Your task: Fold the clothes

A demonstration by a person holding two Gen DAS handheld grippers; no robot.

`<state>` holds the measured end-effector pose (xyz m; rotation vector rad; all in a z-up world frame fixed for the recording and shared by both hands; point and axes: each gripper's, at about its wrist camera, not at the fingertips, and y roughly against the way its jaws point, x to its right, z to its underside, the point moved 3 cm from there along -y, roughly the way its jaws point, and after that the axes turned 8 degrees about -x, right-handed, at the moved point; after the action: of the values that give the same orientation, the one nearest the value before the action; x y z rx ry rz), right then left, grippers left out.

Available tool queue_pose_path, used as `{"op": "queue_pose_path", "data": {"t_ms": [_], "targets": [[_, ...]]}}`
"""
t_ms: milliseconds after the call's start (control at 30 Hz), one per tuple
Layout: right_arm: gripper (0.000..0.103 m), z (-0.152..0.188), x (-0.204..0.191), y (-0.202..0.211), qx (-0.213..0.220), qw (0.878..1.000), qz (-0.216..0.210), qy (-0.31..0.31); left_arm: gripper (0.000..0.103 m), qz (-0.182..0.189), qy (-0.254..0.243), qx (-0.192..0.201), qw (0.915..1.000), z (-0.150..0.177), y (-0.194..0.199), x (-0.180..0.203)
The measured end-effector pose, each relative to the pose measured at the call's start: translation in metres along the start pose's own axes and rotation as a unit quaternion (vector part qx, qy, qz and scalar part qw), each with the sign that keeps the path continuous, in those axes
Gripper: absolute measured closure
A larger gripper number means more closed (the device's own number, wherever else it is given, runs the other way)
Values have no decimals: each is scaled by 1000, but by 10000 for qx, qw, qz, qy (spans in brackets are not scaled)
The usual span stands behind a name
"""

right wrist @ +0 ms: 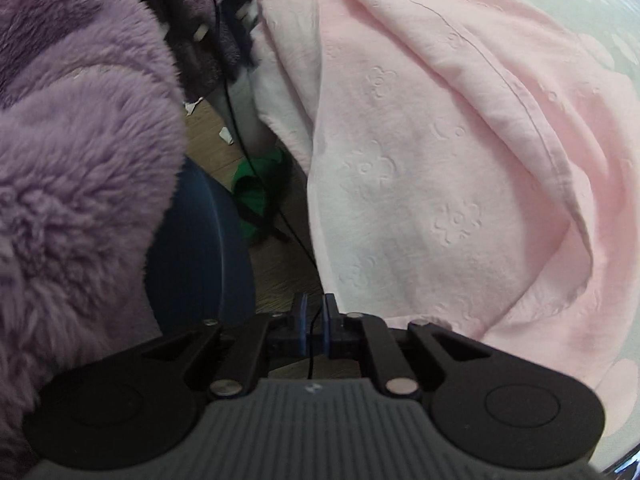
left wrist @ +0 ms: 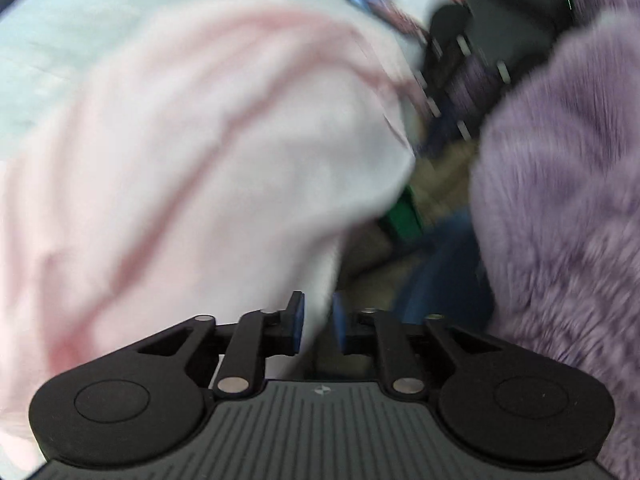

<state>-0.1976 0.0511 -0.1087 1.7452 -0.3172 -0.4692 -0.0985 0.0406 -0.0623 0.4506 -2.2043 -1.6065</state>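
The left tongs [left wrist: 318, 322] stand slightly apart, pinching a fold of the pale pink embossed garment [left wrist: 192, 152]. The right tongs [right wrist: 315, 322] are nearly closed, gripping nothing but straddling a thin black cable [right wrist: 256, 172].

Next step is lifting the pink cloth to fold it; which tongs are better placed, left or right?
Probably left. The left tongs have the pink cloth running down between their slightly parted pads, though the view is blurred. The right tongs are nearly closed beside the cloth's edge, with only a thin black cord between the pads.
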Motion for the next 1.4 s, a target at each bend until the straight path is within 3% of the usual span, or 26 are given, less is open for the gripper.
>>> {"op": "queue_pose_path", "data": {"t_ms": [100,133,200,300,367,433,500,600,633,700,800,867,933,967,1033,1067,1100,1233,1300,1400], "targets": [[91,-1,-1,7,72,9999,57,48,69,-507,164,415,9977,0,17,-10],[90,-1,0,10,148,9998,83,37,59,-634,186,365,9971,-1,15,-12],[88,-3,4,19,342,9993,166,-25,58,-887,230,258,9955,-4,12,-17],[78,-6,14,35,696,9963,435,-247,58,-1117,570,-427,9912,-3,-3,-24],[78,-5,22,45,926,9928,633,-419,61,-1131,789,-887,9865,2,-15,-30],[76,-4,29,55,1155,9881,829,-591,68,-1014,897,-1021,9855,7,-16,-31],[74,-3,37,65,1383,9821,1025,-762,68,-897,867,-680,9899,8,-2,-28],[69,-4,54,77,1622,9707,1475,-981,68,-995,777,199,9918,-1,28,-20],[67,-6,52,79,1677,9660,1664,-1052,68,-1146,766,466,9894,-3,37,-19],[48,-10,63,81,1635,9606,1896,-1204,62,-1654,873,878,9784,-11,51,-23],[45,-12,80,72,1349,9603,1975,-1437,57,-2196,1088,737,9667,-19,47,-44],[45,-9,85,68,1147,9630,1923,-1498,57,-2196,1318,358,9660,-16,36,-61],[46,-6,87,61,1044,9660,1855,-1470,58,-2123,1422,93,9667,-13,24,-71],[49,1,83,57,1006,9675,1843,-1410,68,-2190,1459,-65,9647,-11,19,-76],[74,1,80,50,872,9691,1918,-1283,93,-2174,1510,-155,9642,-5,19,-79],[92,12,76,56,805,9686,1983,-1269,97,-2102,1523,-144,9656,-4,18,-79],[97,9,77,49,777,9677,2029,-1282,98,-2060,1524,-39,9666,-5,21,-77],[102,12,76,74,813,9709,1887,-1226,102,-1510,1551,324,9758,1,51,-67],[102,11,70,86,678,9739,1992,-856,102,-1194,1505,421,9805,2,65,-61],[102,16,62,101,281,9777,2060,-306,103,-729,1370,270,9875,9,75,-52]]}}
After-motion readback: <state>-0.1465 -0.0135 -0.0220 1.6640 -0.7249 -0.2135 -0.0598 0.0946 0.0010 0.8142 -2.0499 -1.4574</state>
